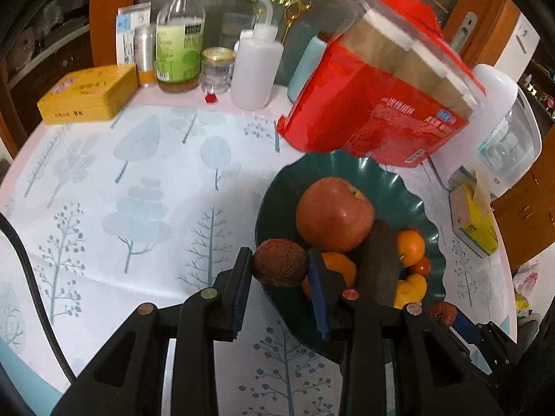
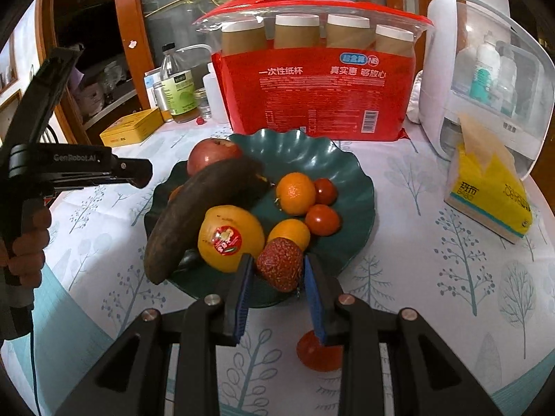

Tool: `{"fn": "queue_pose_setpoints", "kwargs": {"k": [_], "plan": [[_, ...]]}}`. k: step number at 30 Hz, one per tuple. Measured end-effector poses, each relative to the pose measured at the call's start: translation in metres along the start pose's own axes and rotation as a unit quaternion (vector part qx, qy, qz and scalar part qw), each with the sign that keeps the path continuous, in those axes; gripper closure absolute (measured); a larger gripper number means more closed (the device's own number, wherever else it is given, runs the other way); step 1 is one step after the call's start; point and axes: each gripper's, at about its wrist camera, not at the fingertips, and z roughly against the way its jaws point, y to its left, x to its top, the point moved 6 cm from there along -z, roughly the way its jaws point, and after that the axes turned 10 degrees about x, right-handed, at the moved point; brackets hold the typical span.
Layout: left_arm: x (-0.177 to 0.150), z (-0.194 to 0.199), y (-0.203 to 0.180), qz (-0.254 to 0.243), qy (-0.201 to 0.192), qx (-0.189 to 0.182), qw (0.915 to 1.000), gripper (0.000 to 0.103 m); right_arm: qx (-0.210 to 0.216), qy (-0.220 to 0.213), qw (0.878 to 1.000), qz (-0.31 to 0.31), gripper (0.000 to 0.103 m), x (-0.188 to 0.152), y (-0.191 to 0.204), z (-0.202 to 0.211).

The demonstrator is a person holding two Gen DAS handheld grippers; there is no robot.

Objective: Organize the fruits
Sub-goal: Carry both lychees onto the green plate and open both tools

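Note:
A dark green scalloped plate (image 1: 347,170) (image 2: 350,173) holds a red apple (image 1: 334,213) (image 2: 211,154), a blackened banana (image 2: 194,211) (image 1: 380,260), a yellow fruit with a sticker (image 2: 230,237), oranges (image 2: 295,192) and small tomatoes (image 2: 322,220). My left gripper (image 1: 279,267) is shut on a wrinkled brown fruit (image 1: 279,265) at the plate's near-left rim. My right gripper (image 2: 277,268) is shut on a wrinkled red fruit (image 2: 281,265) over the plate's near rim. A red tomato (image 2: 317,355) lies on the tablecloth under my right gripper.
A red bag of paper cups (image 2: 319,79) (image 1: 374,104) stands behind the plate. A white appliance (image 2: 485,69) and a yellow tissue pack (image 2: 489,194) are at the right. Bottles (image 1: 178,38), a jar (image 1: 216,69) and a yellow tin (image 1: 88,93) stand at the back left.

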Motion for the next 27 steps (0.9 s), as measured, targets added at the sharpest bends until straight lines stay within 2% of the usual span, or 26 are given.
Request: {"fn": "queue_pose_setpoints", "kwargs": {"k": [7,9,10,12,20,25,27], "plan": [[-0.008,-0.020,-0.002,0.008,0.025,-0.011,0.9996,0.072,0.003,0.011,1.000,-0.010,0.073,0.000,-0.003,-0.010],[-0.008,-0.022,-0.001,0.008,0.027,-0.013,0.9995,0.066,0.007,0.016,1.000,-0.013,0.071,-0.001,-0.004,-0.013],[-0.008,-0.021,-0.001,0.008,0.026,-0.013,0.9996,0.063,0.009,0.016,1.000,-0.014,0.066,-0.001,-0.004,-0.014],[-0.008,-0.019,0.000,0.011,0.021,-0.011,0.9997,0.050,0.008,0.013,1.000,-0.015,0.057,-0.001,-0.005,-0.013],[-0.013,0.002,0.014,0.022,0.017,-0.003,0.9996,0.035,-0.004,0.005,1.000,-0.020,0.048,0.000,-0.007,0.002],[-0.027,0.022,0.018,0.020,0.023,-0.006,0.9995,0.032,-0.012,-0.003,0.999,-0.030,0.047,-0.003,-0.008,0.018],[-0.032,0.030,0.018,0.018,0.025,-0.007,0.9995,0.028,-0.017,-0.004,0.999,-0.033,0.046,-0.006,-0.008,0.025]]}}
